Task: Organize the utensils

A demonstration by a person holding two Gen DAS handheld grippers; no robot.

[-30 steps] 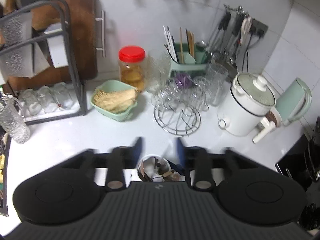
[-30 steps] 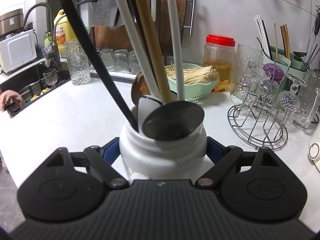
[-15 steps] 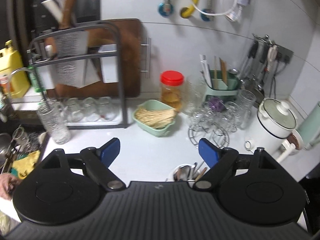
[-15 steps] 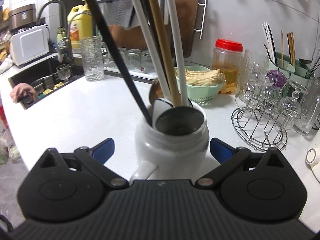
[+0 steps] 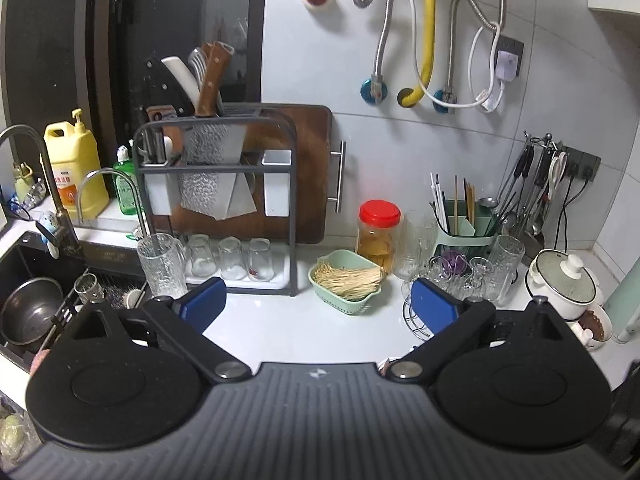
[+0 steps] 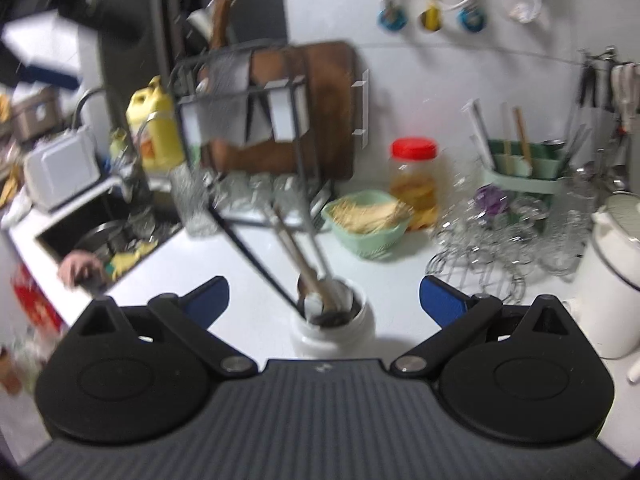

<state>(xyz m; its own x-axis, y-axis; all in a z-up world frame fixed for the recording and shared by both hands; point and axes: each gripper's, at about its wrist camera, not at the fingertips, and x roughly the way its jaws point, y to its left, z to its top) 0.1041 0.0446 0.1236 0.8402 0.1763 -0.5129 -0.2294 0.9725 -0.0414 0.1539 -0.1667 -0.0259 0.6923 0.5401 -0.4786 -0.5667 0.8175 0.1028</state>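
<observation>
A white jar [image 6: 332, 332] stands on the white counter [image 6: 240, 280] with several long-handled utensils [image 6: 304, 248] leaning out of it. My right gripper [image 6: 323, 286] hovers above and behind the jar, open, its blue pads well clear on both sides; this view is blurred. My left gripper [image 5: 316, 296] is higher over the counter, its jaws opening wide with nothing between them. The jar is almost wholly hidden under its body. At the back right a green utensil holder [image 5: 464, 232] contains chopsticks and straws.
A dish rack [image 5: 216, 184] with knives and a wooden cutting board [image 5: 308, 176] stands at the back. The sink [image 5: 32, 312] and tap are at left. A green basket [image 5: 344, 284], a red-lidded jar [image 5: 378, 232], a wire rack of glasses [image 5: 460, 276] and a white pot [image 5: 564, 284] crowd the right.
My right gripper let go of the white jar, opened wide and rose back from it. My left gripper opened wider, lifted and tilted up, so more of the wall shows.
</observation>
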